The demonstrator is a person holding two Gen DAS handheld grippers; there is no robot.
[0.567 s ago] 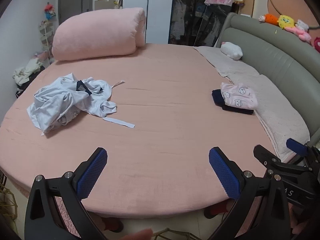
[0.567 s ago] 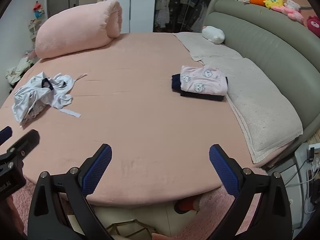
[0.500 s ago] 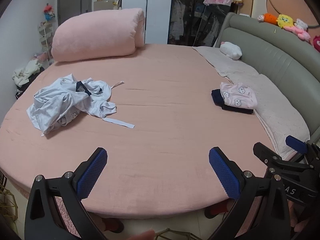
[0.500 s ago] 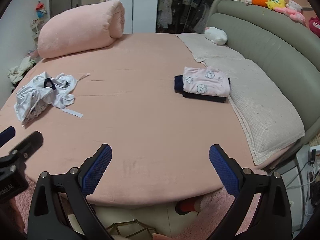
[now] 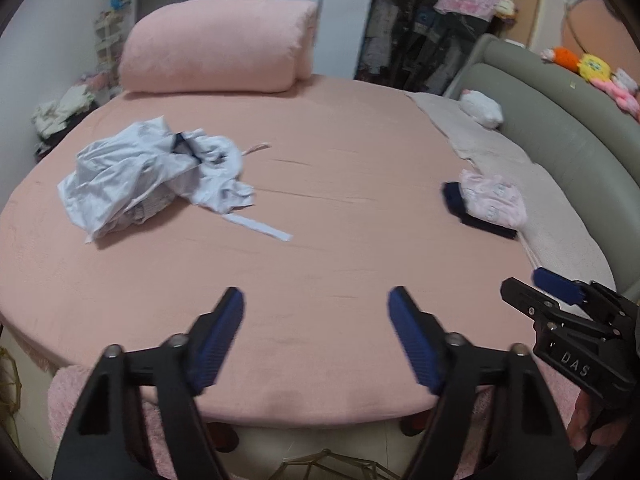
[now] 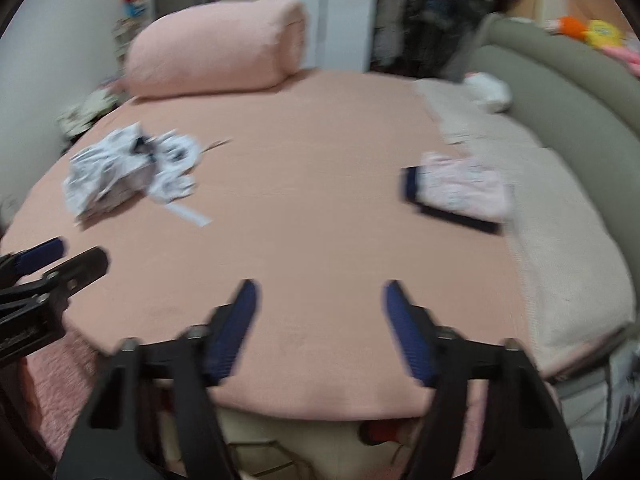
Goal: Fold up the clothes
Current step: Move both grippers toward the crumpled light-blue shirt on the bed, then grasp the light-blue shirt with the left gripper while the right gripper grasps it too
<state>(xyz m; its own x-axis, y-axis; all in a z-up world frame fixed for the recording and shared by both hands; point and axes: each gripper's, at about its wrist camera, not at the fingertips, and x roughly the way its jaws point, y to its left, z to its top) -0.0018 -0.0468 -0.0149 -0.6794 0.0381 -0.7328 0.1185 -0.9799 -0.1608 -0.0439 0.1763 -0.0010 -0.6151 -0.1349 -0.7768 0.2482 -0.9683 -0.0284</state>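
A crumpled white garment [image 5: 152,172] with a dark collar and a loose white strap lies on the left of the round pink bed [image 5: 320,216]; it also shows in the right wrist view as the white garment [image 6: 128,168]. A folded pink garment on a folded navy one [image 5: 488,204] sits at the right, the same folded stack [image 6: 460,192] blurred in the right wrist view. My left gripper [image 5: 316,300] hangs open over the near bed edge, holding nothing. My right gripper [image 6: 320,292] is open too, beside it.
A rolled pink duvet [image 5: 216,48] lies at the far side. A beige quilted pad [image 5: 560,232] runs along the grey padded headboard [image 5: 560,128] on the right, with plush toys [image 5: 592,68] on top. A pink rug [image 5: 68,392] lies on the floor below the bed edge.
Both grippers' jaws have narrowed somewhat while staying open. Both cameras have moved forward and swung left, and the right wrist view is now motion-blurred. The clothes have not moved.
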